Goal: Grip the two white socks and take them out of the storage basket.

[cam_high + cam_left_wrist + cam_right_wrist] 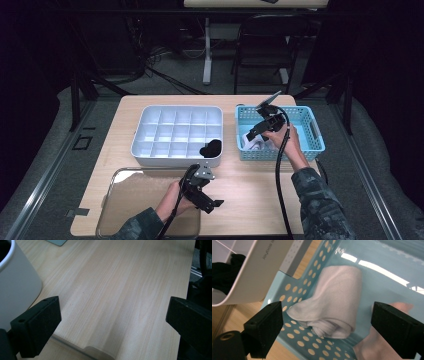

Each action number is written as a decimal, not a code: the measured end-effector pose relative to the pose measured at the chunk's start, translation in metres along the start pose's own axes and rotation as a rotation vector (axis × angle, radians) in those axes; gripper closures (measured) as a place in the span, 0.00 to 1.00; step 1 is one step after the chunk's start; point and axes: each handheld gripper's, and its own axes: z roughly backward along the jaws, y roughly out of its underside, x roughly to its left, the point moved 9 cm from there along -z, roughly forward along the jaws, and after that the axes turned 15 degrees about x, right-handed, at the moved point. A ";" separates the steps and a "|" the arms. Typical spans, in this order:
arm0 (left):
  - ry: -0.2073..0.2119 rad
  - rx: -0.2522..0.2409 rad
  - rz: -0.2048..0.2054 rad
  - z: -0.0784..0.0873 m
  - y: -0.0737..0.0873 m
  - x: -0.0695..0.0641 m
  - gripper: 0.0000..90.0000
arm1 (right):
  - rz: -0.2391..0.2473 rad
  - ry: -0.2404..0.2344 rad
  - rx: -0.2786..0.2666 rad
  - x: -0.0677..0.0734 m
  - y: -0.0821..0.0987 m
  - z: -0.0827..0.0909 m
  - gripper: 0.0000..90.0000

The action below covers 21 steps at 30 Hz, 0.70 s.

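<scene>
Your right gripper [325, 325], jaws spread and empty, straddles the rolled white cloth [332, 307] in the perforated turquoise plastic basket [309, 340], apparently for pickup, while your left gripper [112, 322] idles open above the light wooden table [120, 290].

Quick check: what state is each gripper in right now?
Left gripper: open, nothing between its jaws, over the bare table.
Right gripper: open, jaws either side of the rolled white sock in the blue basket, not pressing it.

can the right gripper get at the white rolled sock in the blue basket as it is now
Probably yes. The right gripper hangs over the blue basket with its jaws wide apart, and the white rolled sock lies right between them in the right gripper view. Nothing covers it; only the basket wall stands close beside it.
</scene>
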 end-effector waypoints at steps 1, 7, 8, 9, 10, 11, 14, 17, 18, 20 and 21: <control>0.000 0.000 0.002 0.000 0.000 0.000 0.00 | -0.004 0.005 0.006 -0.001 -0.001 -0.002 0.14; 0.007 0.002 0.005 -0.002 0.000 0.001 0.00 | -0.028 0.022 0.062 -0.006 -0.004 -0.014 0.22; 0.005 0.004 0.002 -0.002 0.000 0.001 0.00 | -0.044 0.018 0.064 -0.006 -0.005 -0.017 0.23; 0.003 0.006 0.002 -0.003 0.000 0.001 0.00 | -0.053 0.017 0.064 -0.007 -0.006 -0.019 0.24; 0.004 0.004 0.005 -0.003 0.000 0.001 0.00 | -0.057 0.019 0.072 -0.008 -0.006 -0.022 0.24; -0.009 0.012 0.005 -0.003 0.000 0.001 0.00 | -0.061 0.020 0.076 -0.008 -0.006 -0.024 0.25; -0.008 0.013 0.004 -0.003 0.001 0.002 0.00 | -0.068 0.017 0.096 -0.010 -0.006 -0.031 0.28; 0.008 0.005 0.003 -0.003 0.001 0.002 0.00 | -0.078 0.013 0.120 -0.010 -0.004 -0.035 0.32; 0.007 0.006 0.003 -0.003 0.000 0.002 0.00 | -0.082 0.018 0.122 -0.011 -0.004 -0.037 0.35; 0.008 0.007 0.001 -0.004 0.000 0.002 0.00 | -0.092 0.018 0.129 -0.011 -0.003 -0.039 0.40; 0.008 0.010 0.001 -0.004 0.001 0.002 0.00 | -0.094 0.020 0.132 -0.011 -0.002 -0.040 0.44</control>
